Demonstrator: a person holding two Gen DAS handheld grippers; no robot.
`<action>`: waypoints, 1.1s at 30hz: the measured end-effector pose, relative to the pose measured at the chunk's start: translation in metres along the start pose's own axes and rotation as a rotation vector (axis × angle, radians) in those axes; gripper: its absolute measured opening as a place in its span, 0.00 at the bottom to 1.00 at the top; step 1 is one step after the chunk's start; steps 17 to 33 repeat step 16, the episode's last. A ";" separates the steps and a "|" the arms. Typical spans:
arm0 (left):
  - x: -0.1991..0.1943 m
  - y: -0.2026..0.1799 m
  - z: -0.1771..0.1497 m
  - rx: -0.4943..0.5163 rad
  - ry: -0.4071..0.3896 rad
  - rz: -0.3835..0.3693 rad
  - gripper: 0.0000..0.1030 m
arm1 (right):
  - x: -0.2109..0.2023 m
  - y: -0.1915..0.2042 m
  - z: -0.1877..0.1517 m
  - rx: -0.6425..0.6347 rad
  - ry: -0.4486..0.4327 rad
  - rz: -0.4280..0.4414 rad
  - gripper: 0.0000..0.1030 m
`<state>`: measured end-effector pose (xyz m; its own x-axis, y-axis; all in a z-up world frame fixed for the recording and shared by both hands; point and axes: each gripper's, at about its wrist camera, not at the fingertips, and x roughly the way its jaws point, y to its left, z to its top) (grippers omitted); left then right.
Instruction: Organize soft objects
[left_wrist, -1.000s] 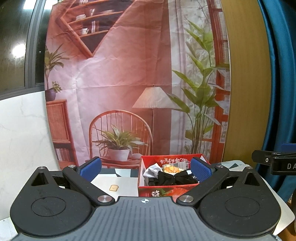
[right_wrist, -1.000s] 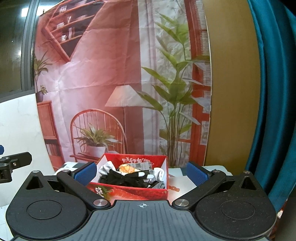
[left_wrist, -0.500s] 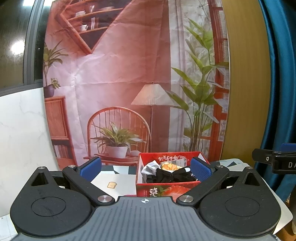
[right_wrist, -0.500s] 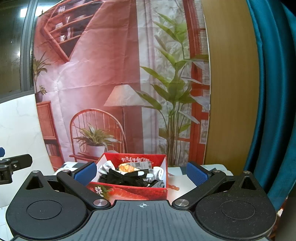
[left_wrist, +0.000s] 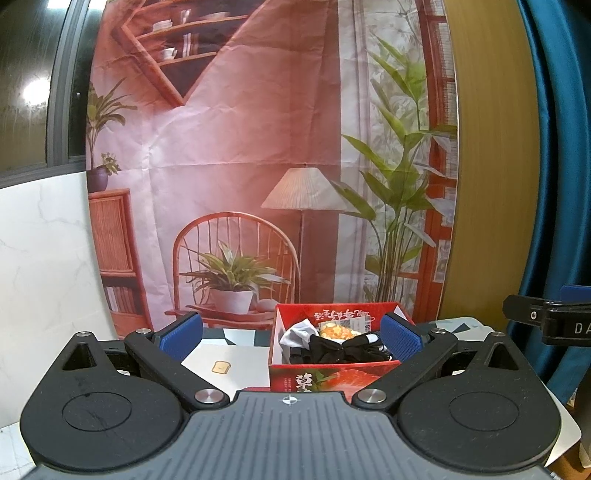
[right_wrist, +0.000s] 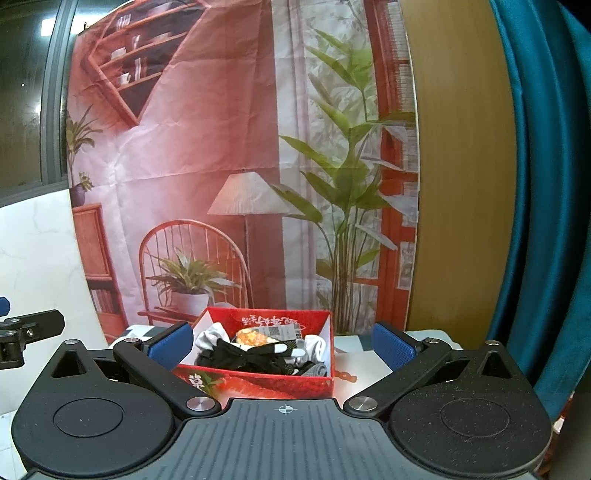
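Observation:
A red cardboard box sits on the table ahead of both grippers. Inside lie soft things: a black bow-like cloth, white and grey socks and an orange packet. My left gripper is open and held back from the box, nothing between its blue pads. My right gripper is open too, the box showing between its fingers at a distance. Each gripper's tip shows at the edge of the other's view.
A white mat with a small toast picture lies left of the box. A small orange-red item lies right of the box. A printed backdrop hangs behind the table, a blue curtain at the right.
Both grippers have drifted back and tilted slightly upward, so the box sits a little lower and smaller in view. Both stay open and empty.

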<state>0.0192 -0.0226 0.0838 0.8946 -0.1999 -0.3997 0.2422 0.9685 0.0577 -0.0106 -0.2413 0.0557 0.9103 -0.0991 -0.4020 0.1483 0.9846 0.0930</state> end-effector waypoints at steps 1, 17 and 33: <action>0.000 0.000 0.000 -0.002 0.000 -0.001 1.00 | 0.000 0.000 0.000 0.000 0.000 0.000 1.00; -0.001 0.000 -0.002 -0.014 0.000 -0.008 1.00 | 0.000 0.002 0.000 -0.001 0.002 0.000 1.00; -0.001 0.000 -0.002 -0.014 0.000 -0.008 1.00 | 0.000 0.002 0.000 -0.001 0.002 0.000 1.00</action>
